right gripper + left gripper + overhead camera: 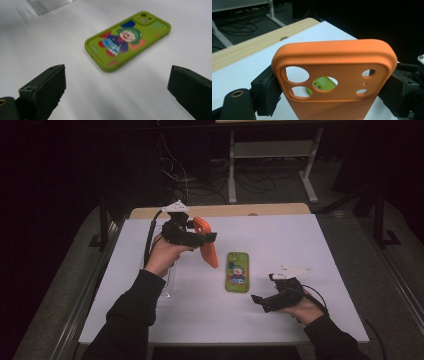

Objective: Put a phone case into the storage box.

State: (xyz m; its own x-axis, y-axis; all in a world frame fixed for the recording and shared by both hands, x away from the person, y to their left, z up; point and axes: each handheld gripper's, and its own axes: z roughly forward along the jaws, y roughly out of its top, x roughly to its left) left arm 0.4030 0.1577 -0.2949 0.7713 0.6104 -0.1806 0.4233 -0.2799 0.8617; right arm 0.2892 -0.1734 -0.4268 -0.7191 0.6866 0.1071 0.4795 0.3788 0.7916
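The left gripper [202, 239] is clamped on an orange case [207, 242], held up off the white table [300, 240] at the far left of centre. In the high view the case's long axis slopes from its upper end, far and left, down toward the near right, its lower end hanging free just left of the green phone [237, 271]. In the left gripper view the orange case [332, 82] stands with its camera end up, the jaws pressing its two long side edges from left and right; three large round cutouts and a few small holes pierce it, and through them a bit of the green phone [322, 83] shows on the table beyond. The green phone lies flat near the table's middle, back up with a clown picture, its long axis running near to far, camera end away from the person. In the right gripper view the phone [127, 41] sits ahead of the jaws, skewed, its camera end at upper right. The right gripper [260, 301] is low over the table right of the phone, apart from it, jaws spread wide with nothing between them. A clear flat object [169, 280] lies by the left forearm; what it is cannot be told.
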